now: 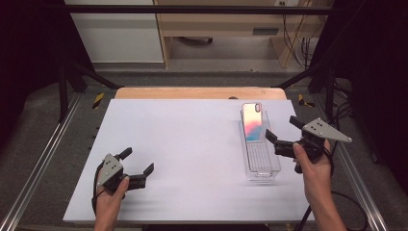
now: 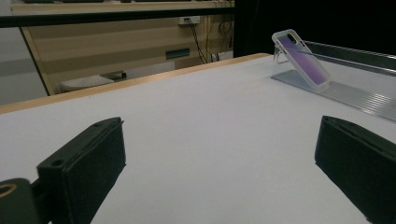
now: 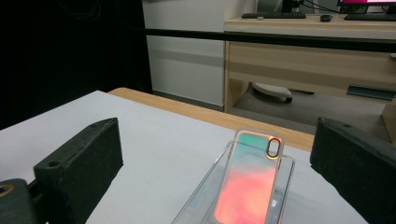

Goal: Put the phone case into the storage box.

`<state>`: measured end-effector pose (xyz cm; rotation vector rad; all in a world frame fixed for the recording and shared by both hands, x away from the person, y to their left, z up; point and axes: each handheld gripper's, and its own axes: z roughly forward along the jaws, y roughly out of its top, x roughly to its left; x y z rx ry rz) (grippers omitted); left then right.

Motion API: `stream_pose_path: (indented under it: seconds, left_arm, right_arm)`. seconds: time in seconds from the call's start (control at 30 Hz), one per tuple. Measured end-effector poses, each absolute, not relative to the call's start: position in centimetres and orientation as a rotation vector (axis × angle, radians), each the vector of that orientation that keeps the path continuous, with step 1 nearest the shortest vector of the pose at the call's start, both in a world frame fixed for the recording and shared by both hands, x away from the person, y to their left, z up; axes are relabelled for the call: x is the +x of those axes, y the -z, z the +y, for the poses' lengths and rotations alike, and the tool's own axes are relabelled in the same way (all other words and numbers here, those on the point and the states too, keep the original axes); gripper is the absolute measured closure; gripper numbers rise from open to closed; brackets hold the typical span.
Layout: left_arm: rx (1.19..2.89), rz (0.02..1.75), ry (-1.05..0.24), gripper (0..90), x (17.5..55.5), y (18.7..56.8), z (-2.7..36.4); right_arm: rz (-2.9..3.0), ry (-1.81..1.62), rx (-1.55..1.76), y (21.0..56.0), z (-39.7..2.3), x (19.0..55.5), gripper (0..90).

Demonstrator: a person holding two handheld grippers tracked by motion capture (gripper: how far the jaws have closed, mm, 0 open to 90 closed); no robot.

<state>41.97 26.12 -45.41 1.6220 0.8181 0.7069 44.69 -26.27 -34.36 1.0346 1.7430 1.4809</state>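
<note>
Nearby, right gripper [image 1: 285,133] jaws wide, empty, beside phone case [image 1: 253,122], left gripper [image 1: 138,161] likewise.

In the right gripper view, the bottom edge is cutting off the lower end of the phone case [image 3: 252,179] and most of the clear tray [image 3: 201,196] under it. In the left gripper view, the right edge is cropping the tray's near end. In the high view, the person's forearms are running off the bottom edge.
</note>
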Motion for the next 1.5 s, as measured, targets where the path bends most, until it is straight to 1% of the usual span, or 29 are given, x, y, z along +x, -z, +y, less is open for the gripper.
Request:
stream_pose_path:
  seconds: [0.7, 1.5]
  left_arm:
    - [1.624, 0.811, -0.697, 1.2, 42.0, 45.5, 26.4]
    - [1.613, 0.825, -0.699, 1.3, 41.1, 45.4, 26.8]
  right_arm:
    - [1.736, -1.491, 1.017, 36.3, -27.5, 42.4, 2.3]
    - [1.722, -1.492, 0.977, 38.5, -28.2, 41.3, 2.2]
